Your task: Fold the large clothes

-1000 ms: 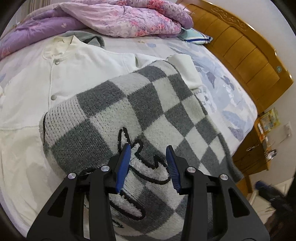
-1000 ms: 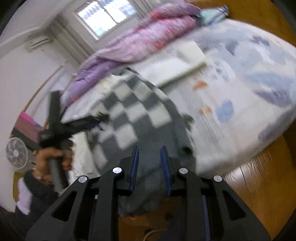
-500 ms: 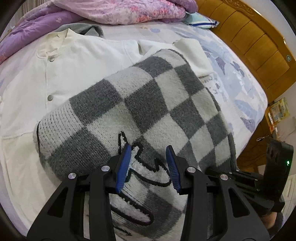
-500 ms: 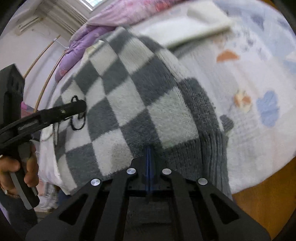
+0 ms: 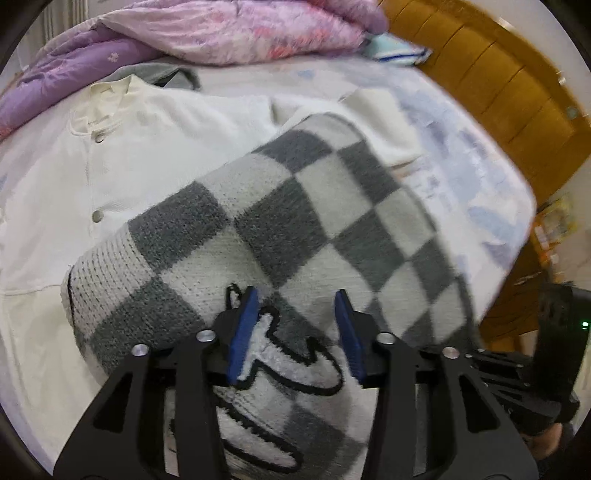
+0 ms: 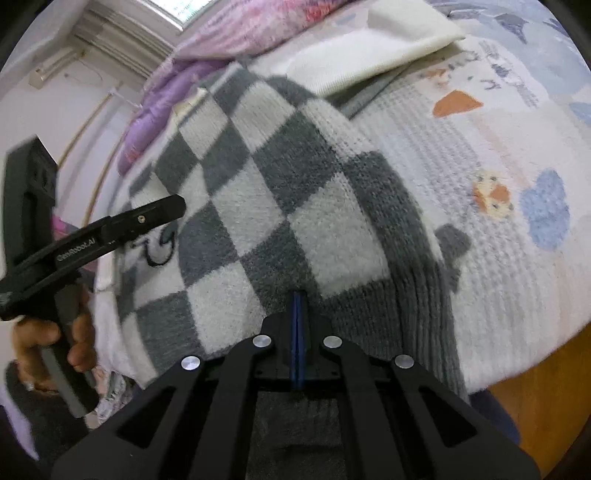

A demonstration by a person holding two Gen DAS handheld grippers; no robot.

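A grey and white checkered knit sweater [image 5: 295, 221] lies on the bed, over a cream button jacket [image 5: 122, 147]. My left gripper [image 5: 295, 314] is open just above the sweater's near part with black outline embroidery. In the right wrist view my right gripper [image 6: 297, 306] is shut on the sweater's [image 6: 280, 192] dark grey ribbed hem at the bed's edge. The left gripper [image 6: 110, 225] shows there at the left, over the sweater's far side. The right gripper's body [image 5: 554, 354] shows in the left wrist view at the lower right.
A pink and purple quilt [image 5: 207, 33] is heaped at the head of the bed. A wooden headboard [image 5: 491, 85] runs along the right. The patterned bedsheet [image 6: 498, 166] lies right of the sweater. The cream jacket's sleeve [image 6: 369, 48] lies beyond it.
My right gripper has closed on the sweater's ribbed hem after coming in from the bed's edge. My left gripper has stayed open over the sweater, shifting slightly.
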